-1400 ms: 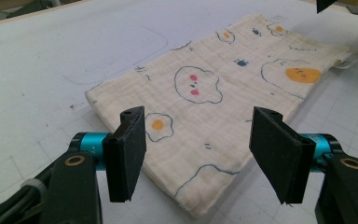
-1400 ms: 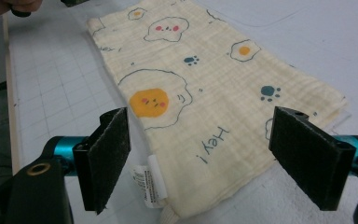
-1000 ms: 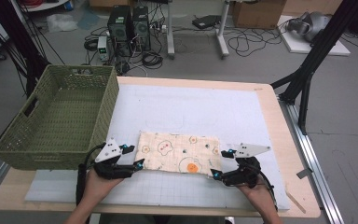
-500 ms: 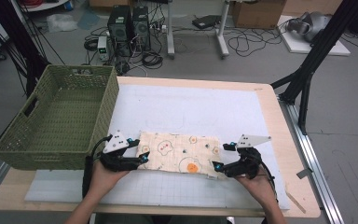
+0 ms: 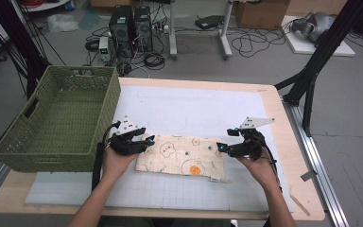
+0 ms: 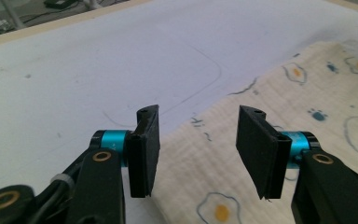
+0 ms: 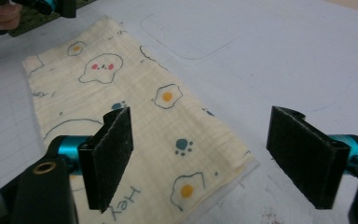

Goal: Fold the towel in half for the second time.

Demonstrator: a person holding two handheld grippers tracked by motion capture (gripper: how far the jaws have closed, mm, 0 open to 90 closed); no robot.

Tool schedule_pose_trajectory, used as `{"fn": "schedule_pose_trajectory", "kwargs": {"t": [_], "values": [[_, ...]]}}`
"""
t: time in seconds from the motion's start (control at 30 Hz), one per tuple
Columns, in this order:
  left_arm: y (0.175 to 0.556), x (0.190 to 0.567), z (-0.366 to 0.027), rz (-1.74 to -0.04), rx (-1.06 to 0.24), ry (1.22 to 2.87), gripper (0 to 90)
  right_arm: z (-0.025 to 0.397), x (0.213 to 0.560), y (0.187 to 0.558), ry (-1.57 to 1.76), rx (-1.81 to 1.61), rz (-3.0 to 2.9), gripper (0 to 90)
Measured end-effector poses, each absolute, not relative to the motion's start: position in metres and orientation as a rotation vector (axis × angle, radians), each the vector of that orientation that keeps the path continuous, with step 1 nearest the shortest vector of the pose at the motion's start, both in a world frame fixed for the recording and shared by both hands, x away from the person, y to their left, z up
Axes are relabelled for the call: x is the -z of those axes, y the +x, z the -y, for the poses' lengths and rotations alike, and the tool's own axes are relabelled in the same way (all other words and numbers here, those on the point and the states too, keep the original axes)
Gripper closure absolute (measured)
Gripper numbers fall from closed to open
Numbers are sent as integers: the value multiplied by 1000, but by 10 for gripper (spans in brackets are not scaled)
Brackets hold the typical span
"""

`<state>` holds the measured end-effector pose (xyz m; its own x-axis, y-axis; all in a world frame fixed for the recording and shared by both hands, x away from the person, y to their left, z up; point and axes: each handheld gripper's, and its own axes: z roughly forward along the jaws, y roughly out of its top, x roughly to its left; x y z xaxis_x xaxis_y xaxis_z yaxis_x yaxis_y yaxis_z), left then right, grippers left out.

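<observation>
A lab: computer towers, floor cables, camera-rig struts.

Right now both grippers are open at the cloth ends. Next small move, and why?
Probably lower both and close on the far corners. The cloth lies flat and folded; the left gripper and right gripper hang open over its short edges, gripping nothing. A further fold looks likely.
</observation>
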<state>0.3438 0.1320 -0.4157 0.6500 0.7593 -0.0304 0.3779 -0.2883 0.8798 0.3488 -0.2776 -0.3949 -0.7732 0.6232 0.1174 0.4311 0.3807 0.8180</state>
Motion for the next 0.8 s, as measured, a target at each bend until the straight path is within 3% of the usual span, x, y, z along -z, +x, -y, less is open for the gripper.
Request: {"fn": "schedule_pose_trajectory", "kwargs": {"t": [0.5,0.8], "values": [[370,445,-136,-1042,-409,1964,517,274,424,380,1025,-1255,-2496,464],[371,449,-135,-1038,-398,1999,630,269,437,387,1042,-1166,-2568,571]]}}
